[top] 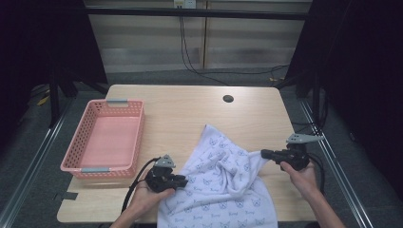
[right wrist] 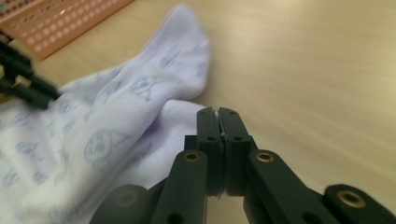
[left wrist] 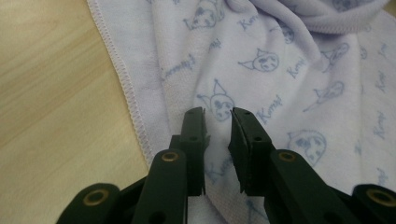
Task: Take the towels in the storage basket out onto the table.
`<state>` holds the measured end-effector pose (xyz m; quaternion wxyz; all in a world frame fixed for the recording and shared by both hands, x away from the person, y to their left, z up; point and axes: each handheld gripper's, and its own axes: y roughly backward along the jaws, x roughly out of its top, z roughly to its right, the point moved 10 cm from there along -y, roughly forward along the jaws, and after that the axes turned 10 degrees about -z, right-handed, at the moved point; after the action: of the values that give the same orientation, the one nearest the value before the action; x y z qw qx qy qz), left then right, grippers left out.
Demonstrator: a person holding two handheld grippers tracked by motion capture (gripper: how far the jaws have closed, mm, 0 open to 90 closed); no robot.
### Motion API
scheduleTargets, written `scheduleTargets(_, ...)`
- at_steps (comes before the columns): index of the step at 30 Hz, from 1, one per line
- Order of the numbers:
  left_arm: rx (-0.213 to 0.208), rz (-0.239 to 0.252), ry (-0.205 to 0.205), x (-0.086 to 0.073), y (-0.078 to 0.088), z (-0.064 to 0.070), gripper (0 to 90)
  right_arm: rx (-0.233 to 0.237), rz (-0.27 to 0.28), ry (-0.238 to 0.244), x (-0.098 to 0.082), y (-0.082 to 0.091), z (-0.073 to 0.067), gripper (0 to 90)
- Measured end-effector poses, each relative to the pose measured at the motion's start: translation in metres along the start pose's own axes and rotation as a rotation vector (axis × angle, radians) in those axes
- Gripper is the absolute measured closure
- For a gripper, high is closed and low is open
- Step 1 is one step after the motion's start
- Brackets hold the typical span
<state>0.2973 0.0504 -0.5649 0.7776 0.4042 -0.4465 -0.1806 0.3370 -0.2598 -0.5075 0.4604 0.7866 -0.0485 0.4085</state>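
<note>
Towel (top: 223, 185), white with a blue cartoon print, is lying rumpled on the near half of the table (top: 190, 114), its lower edge hanging over the near side. Right gripper (top: 263, 153) is clamping the towel's right edge, jaws pressed together on a thin fold in the right gripper view (right wrist: 218, 114). Left gripper (top: 184, 180) is sitting at the towel's left edge; in the left gripper view (left wrist: 218, 114) its 2 jaws are standing slightly parted over the cloth, pinching nothing. Pink basket (top: 85, 164) is resting on the table's left side, apart from the towel.
</note>
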Motion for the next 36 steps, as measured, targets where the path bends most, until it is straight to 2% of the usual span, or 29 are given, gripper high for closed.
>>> scheduleTargets(5,0.012,-0.025,-0.008,-0.014,0.009,0.005,75.3,-0.082,0.11,-0.046,0.026,0.025,0.024,88.1)
scheduleTargets(6,0.018,-0.028,-0.01,-0.018,0.012,0.005,75.3,-0.139,0.155,-0.068,0.035,0.038,0.039,88.2)
scheduleTargets(7,0.011,-0.021,0.001,-0.022,0.014,0.007,75.3,-0.139,0.155,-0.068,0.035,0.038,0.039,88.2)
scheduleTargets(8,0.002,-0.021,0.005,-0.026,0.017,0.009,75.3,-0.169,0.179,-0.084,0.038,0.045,0.047,88.2)
scheduleTargets(9,-0.006,-0.029,0.015,-0.031,0.019,0.01,75.4,-0.181,0.2,-0.107,0.04,0.05,0.053,88.2)
scheduleTargets(11,-0.026,-0.053,0.003,-0.039,0.024,0.017,75.5,-0.184,0.219,-0.125,0.042,0.055,0.06,88.2)
scheduleTargets(12,-0.04,-0.055,-0.004,-0.043,0.026,0.021,75.5,-0.173,0.213,-0.126,0.041,0.052,0.06,88.2)
scheduleTargets(14,-0.067,-0.046,0.005,-0.045,0.027,0.025,74.3,-0.16,0.182,-0.105,0.037,0.043,0.054,88.1)
scheduleTargets(18,-0.096,0.009,0.013,-0.026,0.03,0.022,66.3,-0.103,0.103,-0.057,0.025,0.009,0.033,88.1)
scheduleTargets(19,-0.082,0.056,0.018,-0.011,0.031,0.017,66.0,-0.094,0.086,-0.049,0.023,0.004,0.029,88.0)
scheduleTargets(20,-0.082,0.056,0.018,-0.011,0.031,0.017,65.9,-0.087,0.074,-0.044,0.022,0.001,0.027,88.1)
scheduleTargets(22,-0.067,0.096,0.033,0.006,0.028,0.009,65.6,-0.077,0.069,-0.036,0.022,-0.002,0.023,88.0)
scheduleTargets(25,-0.039,0.114,0.036,0.027,0.021,-0.004,64.0,-0.045,0.061,-0.034,0.019,-0.006,0.017,88.0)
scheduleTargets(27,-0.037,0.141,0.052,0.039,0.019,-0.013,63.7,-0.032,0.052,-0.028,0.016,-0.008,0.013,87.9)
scheduleTargets(28,-0.038,0.159,0.077,0.047,0.017,-0.019,63.2,-0.027,0.05,-0.025,0.015,-0.008,0.012,87.9)
scheduleTargets(30,-0.046,0.181,0.076,0.058,0.014,-0.024,63.1,-0.015,0.044,-0.018,0.012,-0.008,0.009,87.9)
scheduleTargets(31,-0.047,0.177,0.074,0.06,0.012,-0.025,63.5,-0.011,0.041,-0.015,0.011,-0.007,0.009,87.9)
scheduleTargets(32,-0.036,0.177,0.069,0.064,0.008,-0.028,63.2,0.015,0.045,-0.022,0.009,-0.008,0.007,87.9)
scheduleTargets(36,-0.014,0.164,0.089,0.076,-0.007,-0.042,59.7,0.027,0.024,-0.015,0.006,-0.014,0.005,87.8)
